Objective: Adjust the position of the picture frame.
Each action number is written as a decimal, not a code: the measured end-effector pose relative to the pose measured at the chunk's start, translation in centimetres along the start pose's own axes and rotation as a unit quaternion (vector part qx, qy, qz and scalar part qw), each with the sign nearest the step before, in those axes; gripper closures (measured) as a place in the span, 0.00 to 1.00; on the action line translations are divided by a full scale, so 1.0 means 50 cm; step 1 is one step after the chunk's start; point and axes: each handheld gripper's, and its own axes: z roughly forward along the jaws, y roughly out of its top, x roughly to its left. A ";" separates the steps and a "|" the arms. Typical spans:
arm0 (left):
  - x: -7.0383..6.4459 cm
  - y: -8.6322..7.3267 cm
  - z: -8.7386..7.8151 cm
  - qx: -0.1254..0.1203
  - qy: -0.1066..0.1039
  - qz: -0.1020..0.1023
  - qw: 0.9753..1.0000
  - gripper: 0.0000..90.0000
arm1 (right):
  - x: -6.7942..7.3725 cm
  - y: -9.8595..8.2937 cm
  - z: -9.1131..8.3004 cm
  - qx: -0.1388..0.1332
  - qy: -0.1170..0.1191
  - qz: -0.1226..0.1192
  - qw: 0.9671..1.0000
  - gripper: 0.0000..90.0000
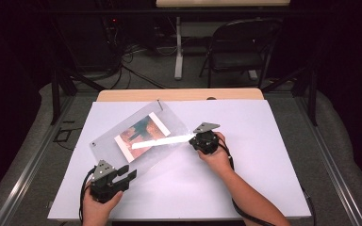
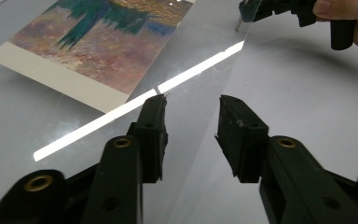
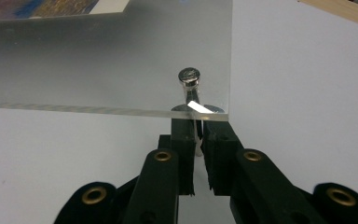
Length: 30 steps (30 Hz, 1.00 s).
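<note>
We see a clear acrylic sheet (image 1: 141, 136) left of centre in the high view, on the white table (image 1: 264, 179). Its long axis runs from lower left to upper right of that frame. A painted print (image 1: 141, 135) sits at the sheet, its long axis the same way; whether under or inside, we cannot tell. No writing readable on print or sheet.

Right gripper (image 1: 199, 140) at the sheet's right corner, centre frame. In the right gripper view its jaws are closed on a metal standoff (image 3: 189, 91) at the sheet's corner, the sheet edge just above the tips.

Left gripper (image 1: 128, 175) at lower left, near the sheet's lower edge. In the left gripper view its jaws stand apart, holding nothing, the sheet edge between them.
</note>
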 end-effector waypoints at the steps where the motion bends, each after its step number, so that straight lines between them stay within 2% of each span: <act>1: -0.004 0.000 -0.001 0.003 -0.002 0.002 1.000 0.76 | 0.000 -0.002 -0.004 0.002 0.001 0.000 1.000 0.92; 3: -0.013 0.000 0.001 0.010 -0.008 0.006 1.000 0.85 | 0.000 -0.006 -0.012 0.006 0.001 0.000 1.000 0.92; 5: -0.022 -0.001 0.007 0.021 -0.009 0.020 1.000 0.93 | 0.000 -0.009 -0.018 0.007 0.004 0.002 1.000 0.92; 8: -0.034 -0.008 0.021 0.046 -0.021 0.030 0.998 1.00 | -0.001 -0.013 -0.023 0.006 0.005 0.003 1.000 0.93; 13: -0.053 -0.012 0.043 0.072 -0.025 0.054 0.996 1.00 | 0.000 -0.020 -0.033 0.005 0.006 0.007 1.000 0.93; 20: -0.061 -0.017 0.063 0.095 -0.028 0.060 0.993 1.00 | 0.000 -0.032 -0.050 0.007 0.008 0.008 1.000 0.93; 26: -0.069 -0.021 0.071 0.110 -0.015 0.067 0.992 1.00 | 0.001 -0.046 -0.070 0.005 0.009 0.010 1.000 0.93; 30: -0.074 -0.022 0.074 0.119 -0.015 0.070 0.990 1.00 | 0.003 -0.057 -0.083 0.002 0.011 0.017 1.000 0.93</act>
